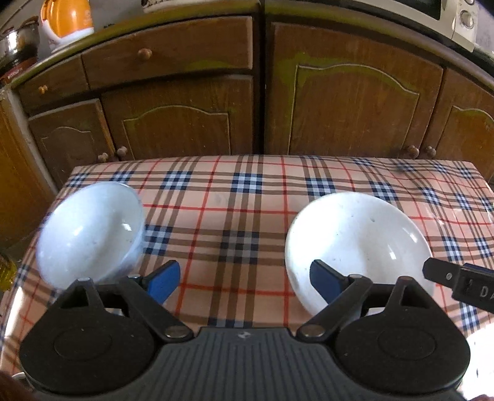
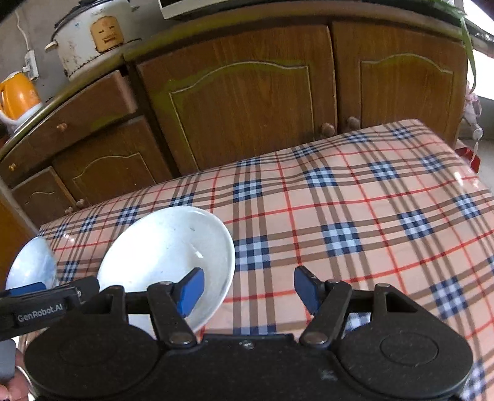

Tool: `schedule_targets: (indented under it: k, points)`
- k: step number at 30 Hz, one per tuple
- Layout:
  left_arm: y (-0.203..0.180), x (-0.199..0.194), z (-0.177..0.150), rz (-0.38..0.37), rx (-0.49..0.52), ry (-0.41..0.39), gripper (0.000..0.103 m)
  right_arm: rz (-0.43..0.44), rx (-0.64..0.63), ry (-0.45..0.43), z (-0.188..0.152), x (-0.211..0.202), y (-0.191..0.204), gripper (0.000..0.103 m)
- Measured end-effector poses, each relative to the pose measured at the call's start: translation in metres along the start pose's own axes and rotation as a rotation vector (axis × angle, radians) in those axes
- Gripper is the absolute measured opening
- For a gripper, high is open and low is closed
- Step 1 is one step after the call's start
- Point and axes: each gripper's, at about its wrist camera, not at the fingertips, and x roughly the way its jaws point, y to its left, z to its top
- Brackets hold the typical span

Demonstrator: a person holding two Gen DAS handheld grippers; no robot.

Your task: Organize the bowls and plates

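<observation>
Two white bowls stand on the plaid tablecloth (image 1: 234,197). In the left wrist view the bluish-white left bowl (image 1: 89,231) is at the table's left edge, and the white right bowl (image 1: 355,243) is right of centre. My left gripper (image 1: 244,280) is open and empty, hovering over the cloth between the two bowls. My right gripper (image 1: 457,280) enters at the right by the right bowl's rim. In the right wrist view my right gripper (image 2: 248,290) is open and empty, its left pad (image 2: 193,291) over the right bowl (image 2: 166,256). The left bowl (image 2: 32,268) shows at far left.
Brown wooden cabinets (image 1: 339,98) stand just behind the table. An orange kettle (image 2: 17,98), a rice cooker (image 2: 92,34) and a microwave (image 1: 444,15) sit on the counter above. The tablecloth (image 2: 370,216) stretches to the right of the bowls.
</observation>
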Motion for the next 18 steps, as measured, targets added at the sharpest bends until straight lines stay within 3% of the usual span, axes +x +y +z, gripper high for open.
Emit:
schedule_targets:
  k: [5, 10, 12, 15, 18]
  points:
    - [-0.006, 0.021, 0.002, -0.021, 0.023, 0.021, 0.083, 0.019, 0.004, 0.022, 0.000, 0.022, 0.000, 0.078]
    - [-0.011, 0.036, 0.001, -0.077, 0.040, 0.036, 0.060, 0.037, 0.020, 0.042, -0.001, 0.040, -0.001, 0.077]
    - [-0.014, 0.039, 0.001, -0.089, 0.046, 0.029, 0.052, 0.058, 0.030, 0.053, -0.001, 0.045, -0.002, 0.064]
    - [-0.017, 0.040, 0.002, -0.151, 0.046, 0.019, 0.026, 0.134, 0.047, 0.062, -0.002, 0.048, 0.000, 0.023]
    - [-0.020, 0.040, -0.002, -0.150, 0.055, -0.004, 0.025, 0.136, 0.038, 0.052, -0.003, 0.046, 0.007, 0.020]
